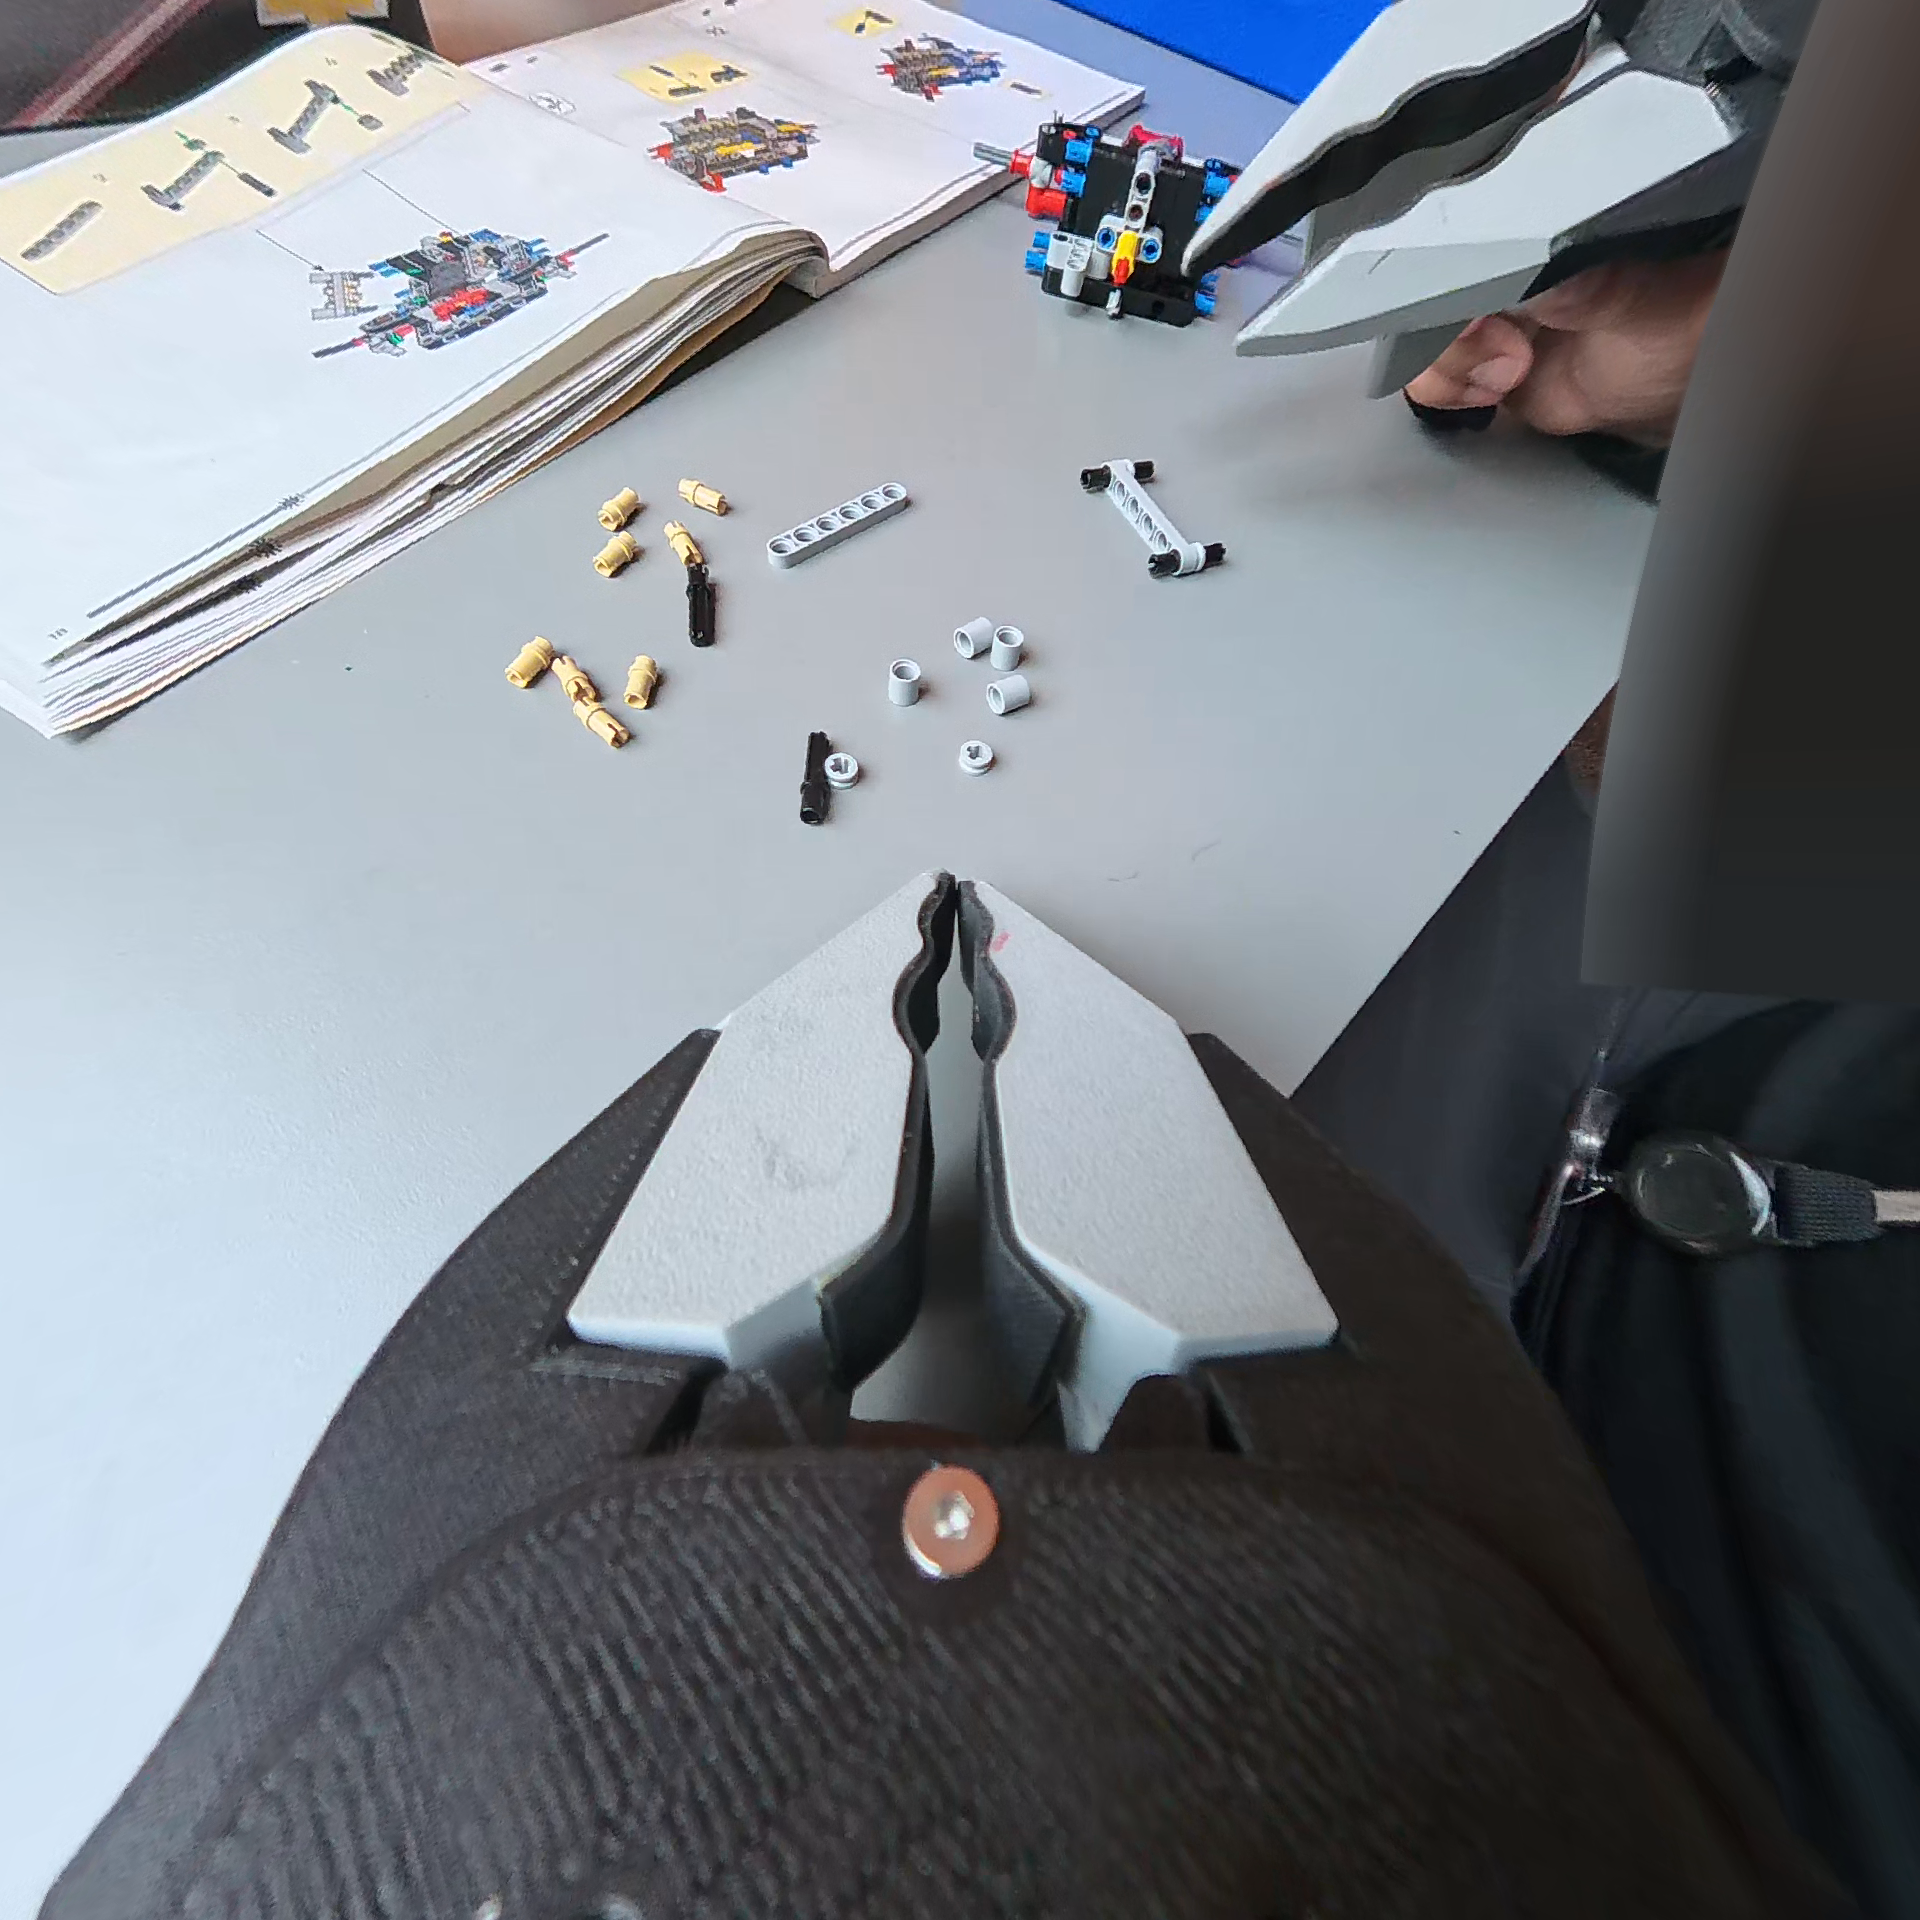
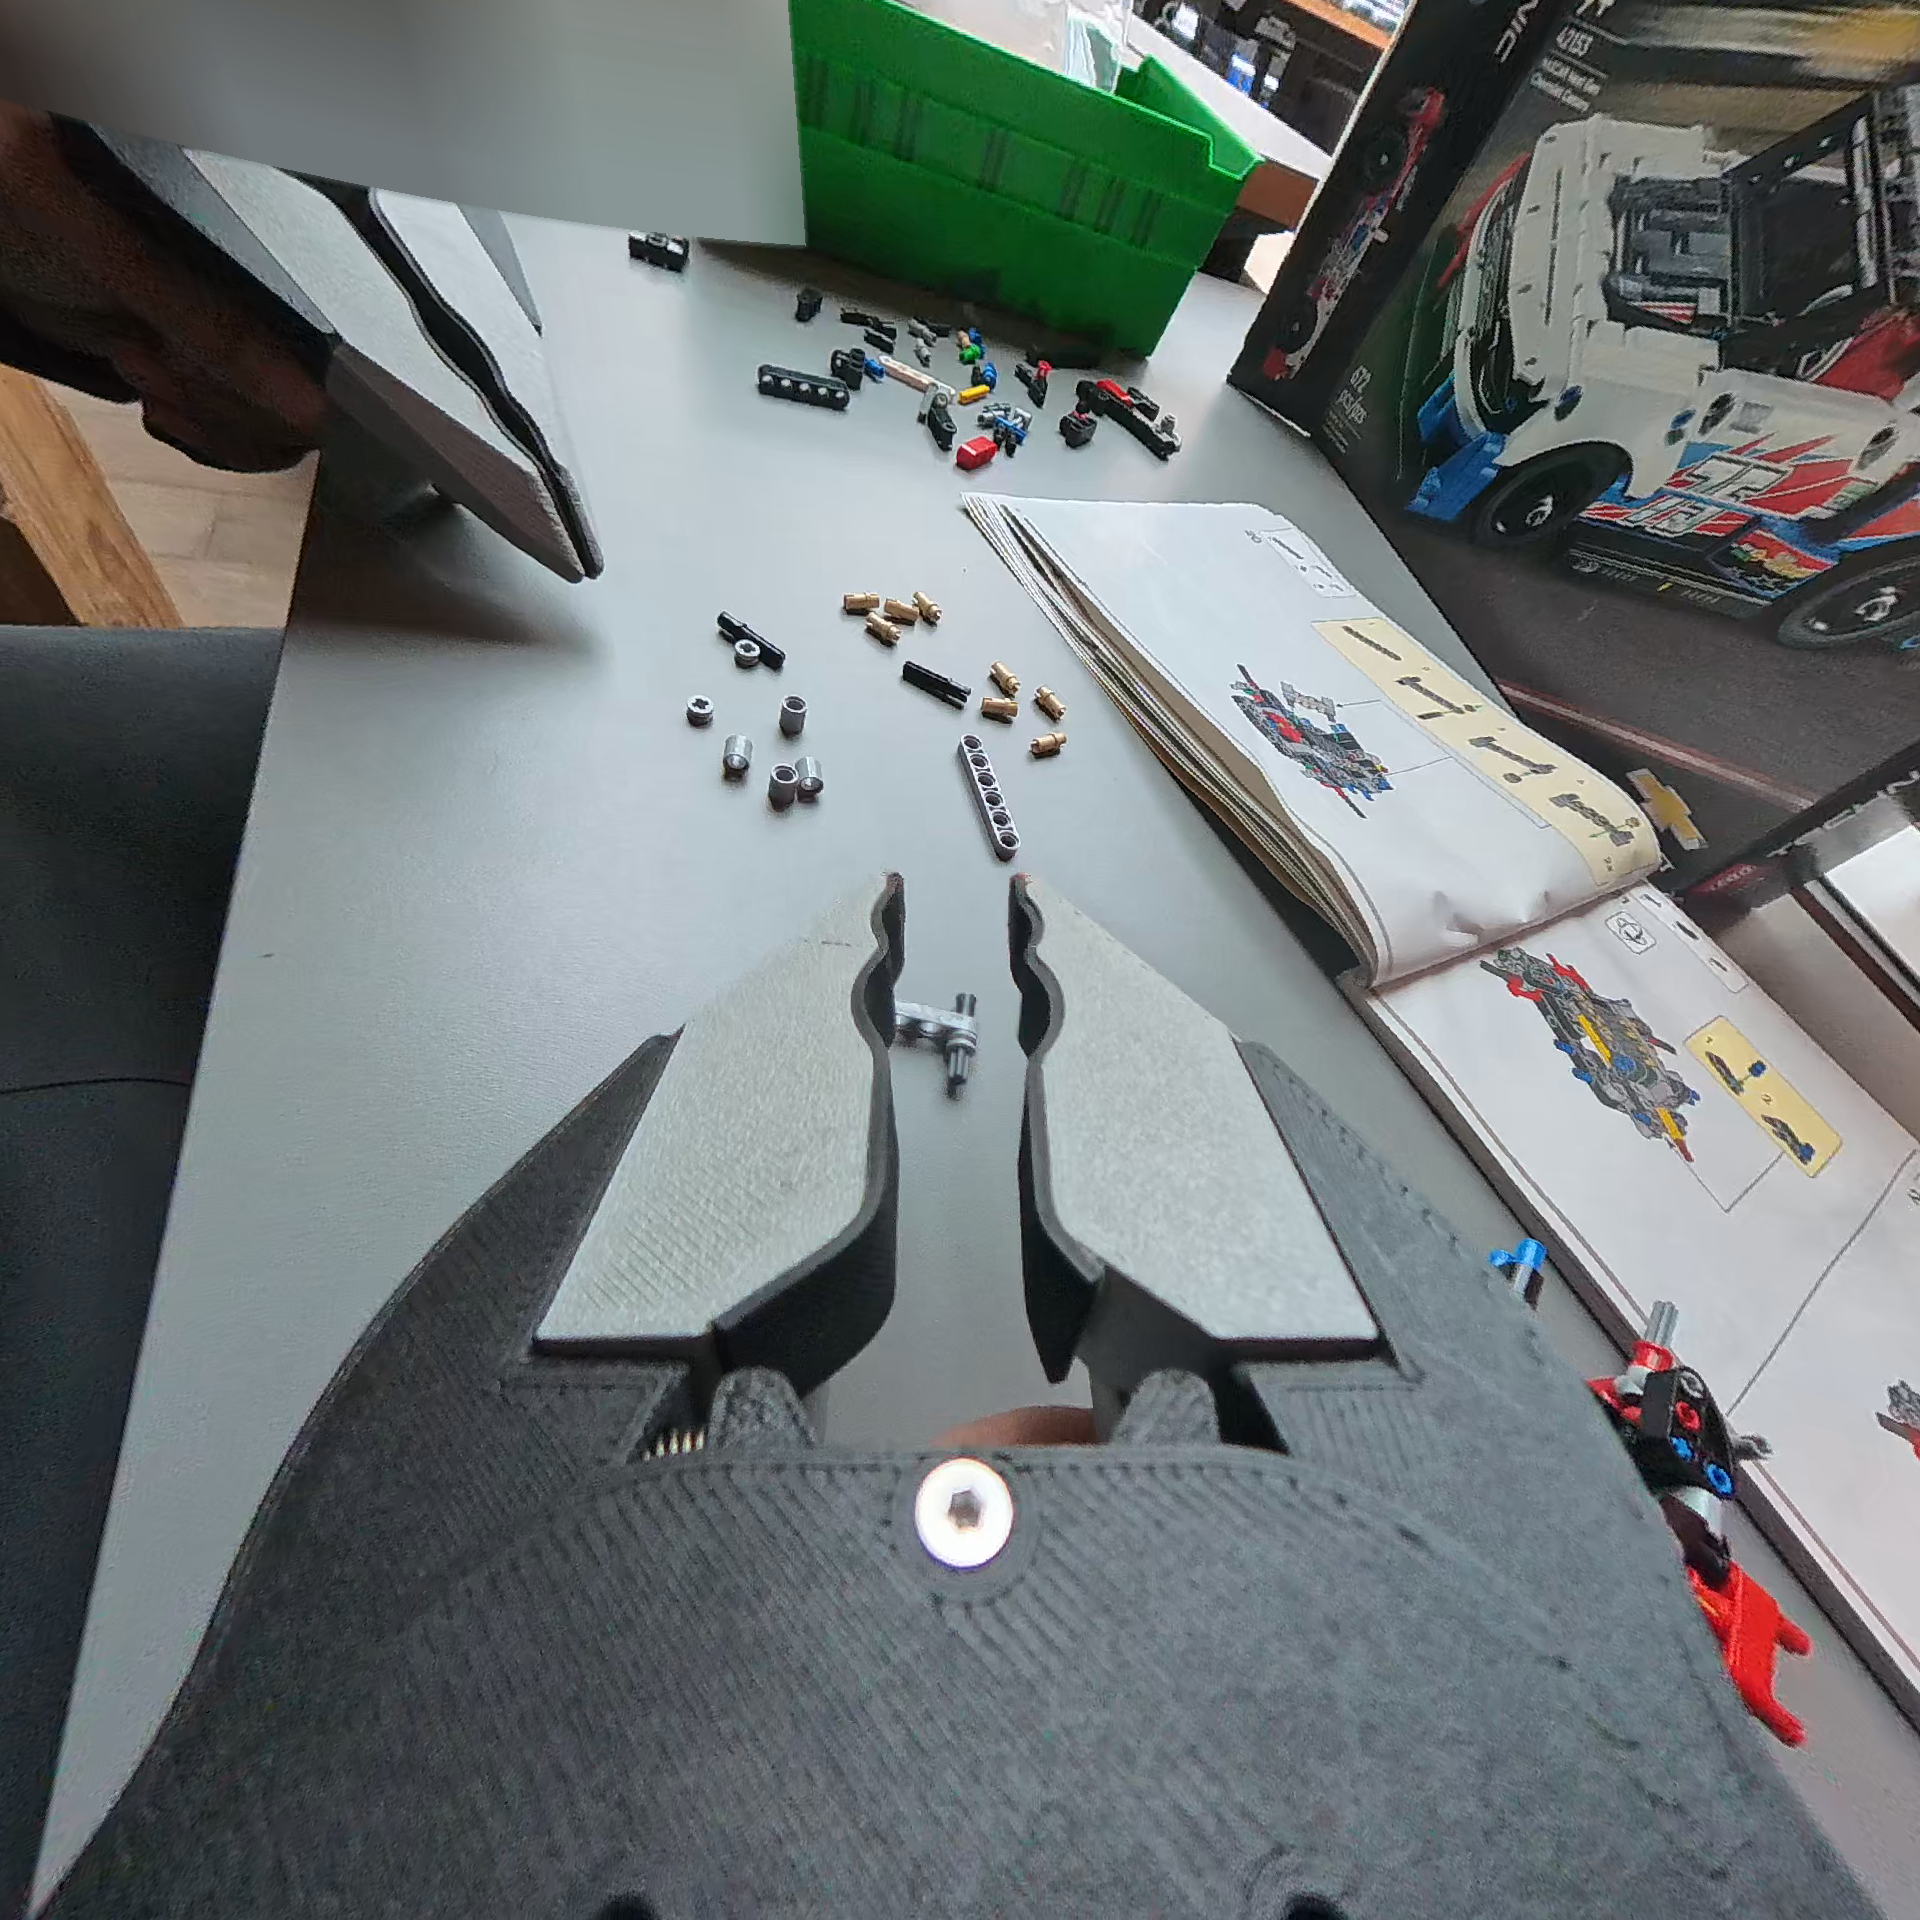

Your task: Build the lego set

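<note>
My left gripper (image 1: 956, 885) is shut and empty, low over the grey table (image 1: 312, 987), short of the loose parts. It also shows at the top left of the right wrist view (image 2: 582, 556). My right gripper (image 2: 956, 883) is open and empty, with a grey beam with black pins (image 2: 935, 1031) lying on the table below the gap between its fingers. In the left wrist view the right gripper (image 1: 1216, 301) hovers beside the black part-built assembly (image 1: 1127, 223), and the pinned beam (image 1: 1151, 516) lies nearer. The assembly (image 2: 1683, 1455) is half hidden behind the right gripper's body.
Tan pins (image 1: 618, 530), grey bushes (image 1: 987, 665), black pins (image 1: 701, 597) and a plain grey beam (image 1: 836, 525) lie mid-table. An open instruction booklet (image 2: 1351, 748) lies alongside. A green bin (image 2: 997, 187), a set box (image 2: 1610, 312) and a pile of mixed parts (image 2: 966, 384) stand at the far end. Tip to tip, the grippers are about 15 cm apart.
</note>
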Available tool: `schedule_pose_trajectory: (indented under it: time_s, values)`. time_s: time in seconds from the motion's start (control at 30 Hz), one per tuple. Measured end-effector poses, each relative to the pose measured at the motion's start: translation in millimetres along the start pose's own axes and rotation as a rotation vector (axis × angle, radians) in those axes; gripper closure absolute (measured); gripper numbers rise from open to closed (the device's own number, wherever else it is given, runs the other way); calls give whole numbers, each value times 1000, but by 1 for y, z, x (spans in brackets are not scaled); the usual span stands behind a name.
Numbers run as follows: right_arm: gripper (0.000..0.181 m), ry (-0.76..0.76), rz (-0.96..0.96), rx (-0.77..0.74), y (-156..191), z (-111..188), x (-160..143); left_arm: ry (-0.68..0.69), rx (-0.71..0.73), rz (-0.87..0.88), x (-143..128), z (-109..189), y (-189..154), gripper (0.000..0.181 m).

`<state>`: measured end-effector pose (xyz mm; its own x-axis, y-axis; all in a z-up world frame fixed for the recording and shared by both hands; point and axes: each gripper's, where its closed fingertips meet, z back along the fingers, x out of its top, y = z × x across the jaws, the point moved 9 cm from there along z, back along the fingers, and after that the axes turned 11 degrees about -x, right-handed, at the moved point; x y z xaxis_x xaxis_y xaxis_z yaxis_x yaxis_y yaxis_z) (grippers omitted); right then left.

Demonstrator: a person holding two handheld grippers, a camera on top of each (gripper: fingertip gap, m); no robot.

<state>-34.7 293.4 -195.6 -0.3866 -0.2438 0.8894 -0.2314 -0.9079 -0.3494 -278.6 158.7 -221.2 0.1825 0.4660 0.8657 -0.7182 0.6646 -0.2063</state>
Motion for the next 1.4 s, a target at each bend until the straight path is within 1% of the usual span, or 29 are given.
schedule_pose_trajectory:
  time_s: [0.1, 0.3, 0.4, 0.6, 0.7, 0.87, 1.13, 1.4]
  values:
    - [164, 25, 10, -30, -4, -1, -3, -4, -9, 13, 0, 0, 1, 181]
    - [159, 11, -21, -28, -7, 0, -2, -7, -14, 13, 0, 1, 1, 181]
    - [158, -2, -14, 16, -2, 1, 0, -8, -17, 14, 0, 1, 1, 181]
    - [151, -51, 50, 136, 20, 2, 7, -10, -25, 24, 0, 1, 1, 181]
    - [150, -65, 50, 154, 21, 4, 8, -10, -26, 35, 0, 1, 2, 181]
    - [149, -70, 44, 156, 20, 5, 8, -11, -28, 56, 1, 1, 4, 181]
    - [150, -83, 51, 117, 18, 9, 7, -18, -18, 87, 1, 1, 6, 181]
    - [151, -69, 61, 66, 15, 8, 5, -21, -1, 54, 1, 1, 4, 181]
